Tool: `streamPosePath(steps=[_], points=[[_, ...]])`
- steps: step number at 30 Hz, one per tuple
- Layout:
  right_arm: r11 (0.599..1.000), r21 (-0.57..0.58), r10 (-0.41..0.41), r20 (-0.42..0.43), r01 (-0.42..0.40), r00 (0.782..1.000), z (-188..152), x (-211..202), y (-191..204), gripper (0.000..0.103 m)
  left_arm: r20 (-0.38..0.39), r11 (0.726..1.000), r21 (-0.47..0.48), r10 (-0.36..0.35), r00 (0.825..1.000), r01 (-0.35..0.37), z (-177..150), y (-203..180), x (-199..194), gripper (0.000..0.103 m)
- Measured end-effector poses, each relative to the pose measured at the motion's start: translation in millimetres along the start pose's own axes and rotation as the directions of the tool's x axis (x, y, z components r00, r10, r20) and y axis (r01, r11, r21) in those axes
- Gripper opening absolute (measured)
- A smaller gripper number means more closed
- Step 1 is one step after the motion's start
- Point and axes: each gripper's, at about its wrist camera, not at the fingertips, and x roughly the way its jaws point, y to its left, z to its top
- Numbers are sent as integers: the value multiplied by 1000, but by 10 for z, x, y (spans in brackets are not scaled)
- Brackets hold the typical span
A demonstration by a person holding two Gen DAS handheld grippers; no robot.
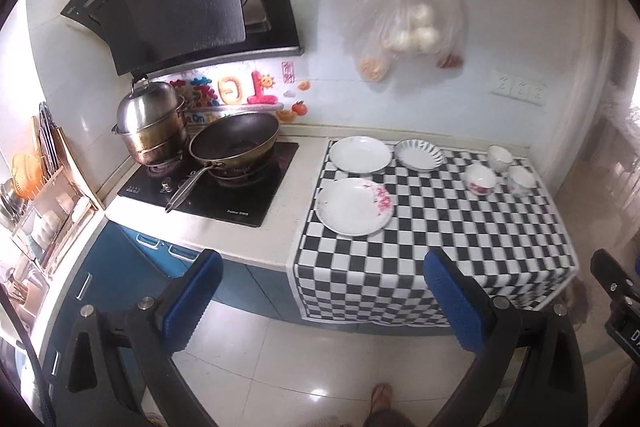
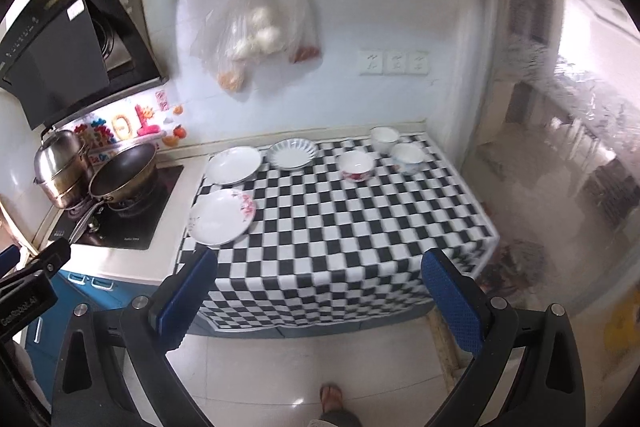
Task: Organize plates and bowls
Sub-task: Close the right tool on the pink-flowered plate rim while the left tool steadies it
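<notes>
On the checkered cloth (image 1: pixel 440 227) (image 2: pixel 352 223) lie three plates: a pink-flowered plate (image 1: pixel 354 206) (image 2: pixel 222 216) at the front left, a plain white plate (image 1: pixel 360 154) (image 2: pixel 234 165) behind it, and a ribbed plate (image 1: pixel 419 155) (image 2: pixel 292 153) to its right. Three small bowls stand at the back right: a red-flowered bowl (image 1: pixel 481 179) (image 2: pixel 357 166), a white bowl (image 1: pixel 500 157) (image 2: pixel 385 139) and a blue-patterned bowl (image 1: pixel 521 180) (image 2: pixel 407 157). My left gripper (image 1: pixel 322 291) and right gripper (image 2: pixel 318 291) are both open and empty, held in front of the counter, well short of the dishes.
A stove (image 1: pixel 212 183) with a wok (image 1: pixel 236 145) (image 2: pixel 124 171) and a steel steamer pot (image 1: pixel 152 123) (image 2: pixel 62 167) stands left of the cloth. A dish rack (image 1: pixel 48 195) sits at the far left. Plastic bags (image 1: pixel 408 27) (image 2: pixel 256 35) hang on the wall. A glass door (image 2: pixel 560 147) is at the right.
</notes>
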Motion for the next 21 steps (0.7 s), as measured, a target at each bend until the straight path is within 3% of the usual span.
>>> streamPosePath(steps=[6,10,15,21], points=[[996,-57,66,-56,-70,996,257,1189,284,103,-80,999,13,49,996,-48,234,-54,1013,103],[986,-81,134,-136,-146,982,460,2143,453,103,-140,998,-5,57,989,-58,453,-142,1726,103],[965,-93,212,-270,-245,939,709,3413,689,103,-203,997,-5,78,976,-81,722,-309,2493,103],[951,-77,245,-409,-301,879,829,4584,843,103,-273,994,4,102,957,-105,955,-457,3290,103]])
